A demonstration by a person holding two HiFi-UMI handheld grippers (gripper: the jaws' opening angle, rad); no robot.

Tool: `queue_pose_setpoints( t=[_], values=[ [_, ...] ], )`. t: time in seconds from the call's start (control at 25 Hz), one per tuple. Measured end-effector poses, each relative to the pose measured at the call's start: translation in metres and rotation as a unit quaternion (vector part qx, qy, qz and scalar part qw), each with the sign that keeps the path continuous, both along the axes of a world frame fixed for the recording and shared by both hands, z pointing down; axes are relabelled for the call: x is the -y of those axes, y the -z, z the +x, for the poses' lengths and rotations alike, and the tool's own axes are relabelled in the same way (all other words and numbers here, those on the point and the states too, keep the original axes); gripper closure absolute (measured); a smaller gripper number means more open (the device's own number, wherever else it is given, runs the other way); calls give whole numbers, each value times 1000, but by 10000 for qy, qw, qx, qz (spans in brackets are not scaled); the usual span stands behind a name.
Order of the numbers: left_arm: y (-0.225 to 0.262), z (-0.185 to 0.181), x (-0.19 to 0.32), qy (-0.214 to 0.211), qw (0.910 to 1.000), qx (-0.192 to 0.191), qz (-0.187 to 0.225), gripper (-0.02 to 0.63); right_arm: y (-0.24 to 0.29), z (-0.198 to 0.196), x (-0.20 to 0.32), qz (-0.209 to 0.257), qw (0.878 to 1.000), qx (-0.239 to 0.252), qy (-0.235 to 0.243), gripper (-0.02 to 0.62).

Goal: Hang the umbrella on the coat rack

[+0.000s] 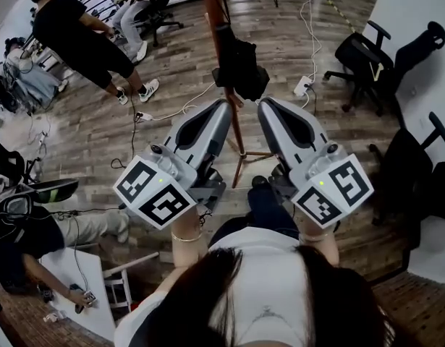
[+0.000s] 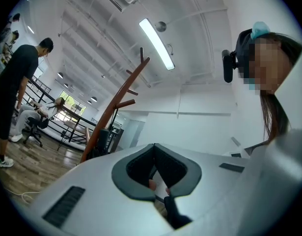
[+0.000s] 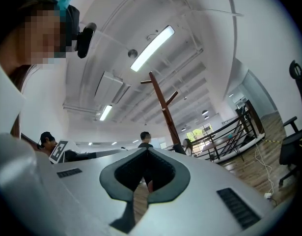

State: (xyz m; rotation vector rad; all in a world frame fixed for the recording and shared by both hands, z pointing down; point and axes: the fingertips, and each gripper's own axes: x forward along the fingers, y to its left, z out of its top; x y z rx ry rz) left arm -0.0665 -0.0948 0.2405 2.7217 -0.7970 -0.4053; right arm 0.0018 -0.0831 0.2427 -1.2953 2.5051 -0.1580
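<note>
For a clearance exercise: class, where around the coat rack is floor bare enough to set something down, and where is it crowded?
Bare floor lies between the coat rack and the standing person. Crowded: cables by its base, office chairs at right.

Colours here: left tool (image 1: 221, 107) and right tool (image 1: 267, 105) are light grey with dark grey pads, their cubes white with black square markers. Coat rack (image 1: 235, 132) is reddish-brown, the bundle (image 1: 240, 67) on it black, floor (image 1: 171, 63) greyish-brown planks.
</note>
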Motion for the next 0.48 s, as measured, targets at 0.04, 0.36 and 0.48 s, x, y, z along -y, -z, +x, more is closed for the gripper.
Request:
queue_pose_setpoints(
  t=[0.04,0.36,0.48],
  values=[
    [0,0,-2,-18,10000,-5,2,595,0,1,-3,-16,10000,13,-23,560],
    [-2,-6,-23,-96,9999,-34,11,595,2,-1,-24,-70,9998,160,-64,560],
    [-1,-9,-28,-99,9999,-62,9,595,5,-3,-30,-60,9998,153,-92,560]
  ],
)
